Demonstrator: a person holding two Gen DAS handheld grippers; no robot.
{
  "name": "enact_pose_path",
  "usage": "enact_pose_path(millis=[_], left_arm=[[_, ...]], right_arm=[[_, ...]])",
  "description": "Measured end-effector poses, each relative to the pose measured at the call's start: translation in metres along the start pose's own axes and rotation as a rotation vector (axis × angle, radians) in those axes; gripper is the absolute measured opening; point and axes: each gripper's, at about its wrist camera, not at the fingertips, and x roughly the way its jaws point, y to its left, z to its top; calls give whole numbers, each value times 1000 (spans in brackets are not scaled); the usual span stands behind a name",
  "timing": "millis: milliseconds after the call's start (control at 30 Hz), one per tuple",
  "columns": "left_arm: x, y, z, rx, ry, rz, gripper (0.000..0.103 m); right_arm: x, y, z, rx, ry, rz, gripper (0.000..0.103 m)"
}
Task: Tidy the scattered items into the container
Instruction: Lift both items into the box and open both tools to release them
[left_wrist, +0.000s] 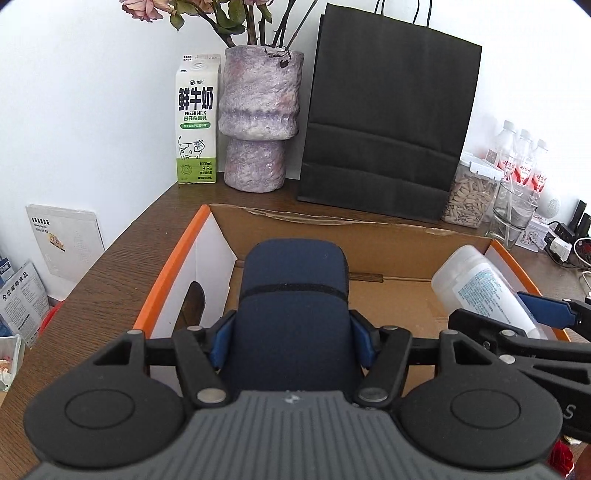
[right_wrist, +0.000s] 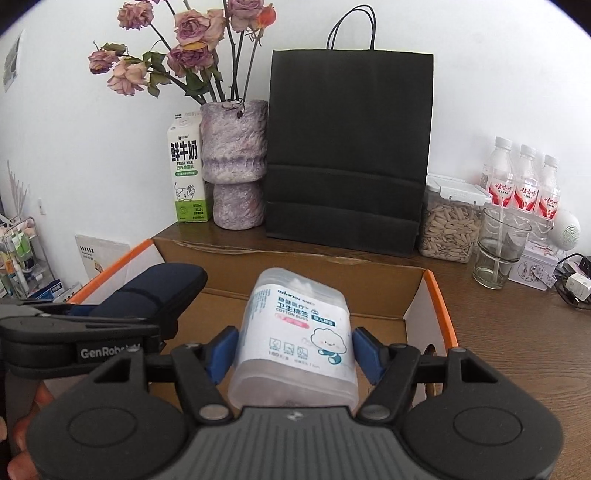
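Both tongs are tipped down over the box (left_wrist: 388, 236), the left tongs (left_wrist: 291, 341) held around a blue case (left_wrist: 293, 295) and the right tongs (right_wrist: 293, 354) around a cotton bud tub (right_wrist: 299, 332).

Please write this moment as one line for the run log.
left gripper: navy case between jaws | right gripper: cotton bud box between jaws | both over cardboard box | release pending

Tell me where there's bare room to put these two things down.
Bare patch: the cardboard box floor, between its orange-edged side walls. Crowded: the back of the table, with milk carton, vase, black bag and seed jar.
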Motion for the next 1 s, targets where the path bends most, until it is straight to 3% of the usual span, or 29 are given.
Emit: enact_pose_path(millis=[67,100,133,200,300,1000], left_arm=[[-5,-3,2,17,-30,51,82],[-7,-6,3,31,-50,108,97],[-10,-7,4,39,-72,146,103],[-16,-5,6,37,-104,151,103],[-19,-2,9,16,-96,112,103],[-34,1,14,2,-140,97,103]], right_arm=[[0,0,1,1,10,-23,85],[-1,-1,2,6,6,-41,93],[-2,-3,3,12,2,-51,96],[-6,-7,4,29,-2,-45,102],[-10,-10,6,36,-12,-38,102],[-46,-9,19,17,-99,-19,103]])
